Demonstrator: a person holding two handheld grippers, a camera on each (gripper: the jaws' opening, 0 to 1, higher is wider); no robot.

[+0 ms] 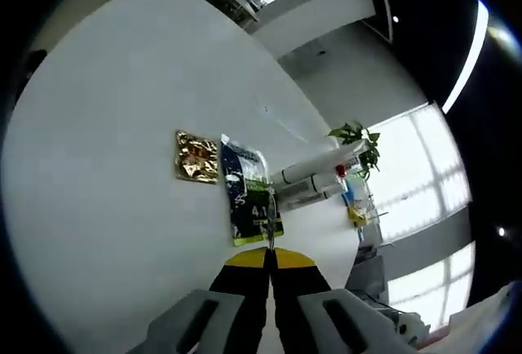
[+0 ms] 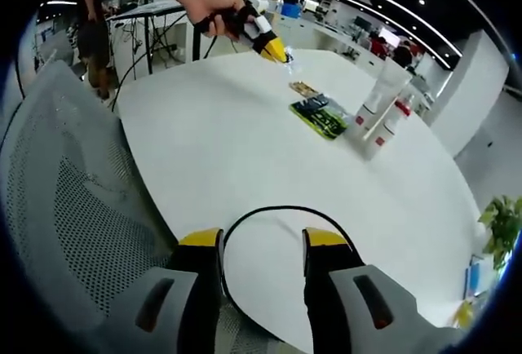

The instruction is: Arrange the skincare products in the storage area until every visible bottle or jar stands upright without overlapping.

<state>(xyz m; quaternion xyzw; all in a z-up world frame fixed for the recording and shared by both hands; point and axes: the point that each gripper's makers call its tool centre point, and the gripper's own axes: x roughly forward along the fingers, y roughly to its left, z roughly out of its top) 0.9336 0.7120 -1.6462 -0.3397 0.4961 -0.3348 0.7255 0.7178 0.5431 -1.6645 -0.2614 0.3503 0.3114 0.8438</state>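
On the round white table [image 2: 228, 158] two white tubes with red marks [image 2: 382, 109] stand upright side by side. Beside them lie a dark blue-green sachet [image 2: 320, 115] and a gold sachet [image 2: 303, 88], both flat. In the left gripper view the gold sachet [image 1: 196, 157], the dark sachet [image 1: 249, 199] and the tubes [image 1: 314, 173] lie just beyond my left gripper [image 1: 270, 250]. Its jaws are shut on a thin clear sachet [image 1: 267, 222]. A hand holds that left gripper [image 2: 277, 50] above the table's far side. My right gripper [image 2: 261, 244] is open over the near edge.
A grey mesh chair [image 2: 73, 207] stands left of the table's near edge. A black cable [image 2: 269, 211] loops on the table between my right jaws. A potted plant [image 2: 502, 219] is off to the right. Desks and people are far behind.
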